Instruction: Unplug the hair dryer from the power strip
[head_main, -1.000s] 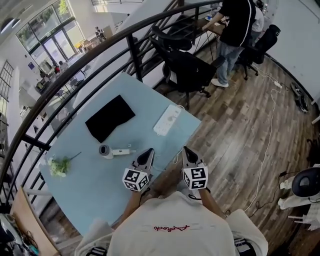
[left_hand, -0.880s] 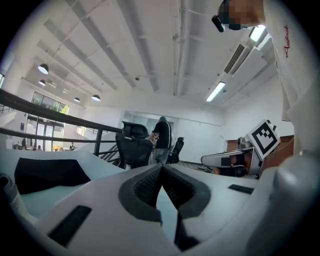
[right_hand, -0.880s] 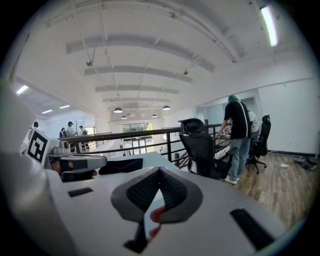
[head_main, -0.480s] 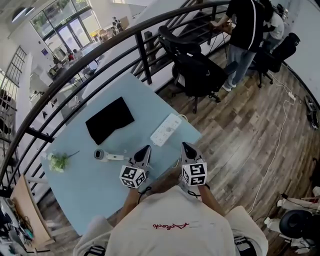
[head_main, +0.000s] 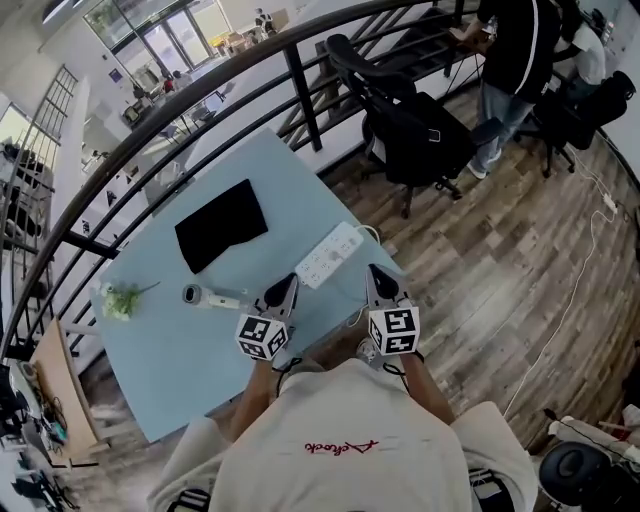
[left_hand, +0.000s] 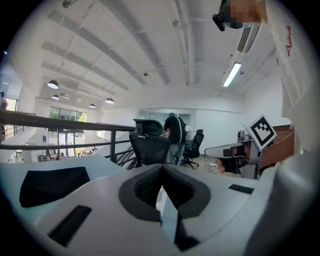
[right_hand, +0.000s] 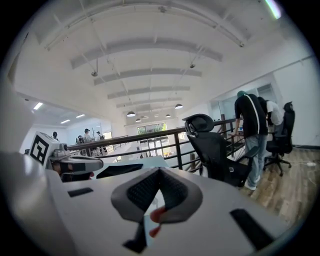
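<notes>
Over the table (head_main: 180, 350), left gripper (head_main: 289, 280) and right gripper (head_main: 373, 270) jaws closed, empty; hair dryer (head_main: 205, 296) cord apparently hidden.

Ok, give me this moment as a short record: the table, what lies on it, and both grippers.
surface: light blue table
power strip: white oblong power strip, near the table's right corner, just ahead of both grippers
hair dryer: small grey and white hair dryer, lying left of the strip, apart from it
cord to strip: cannot tell
other items: black rectangular mat; green sprig
left gripper: shut, empty
right gripper: shut, empty
</notes>
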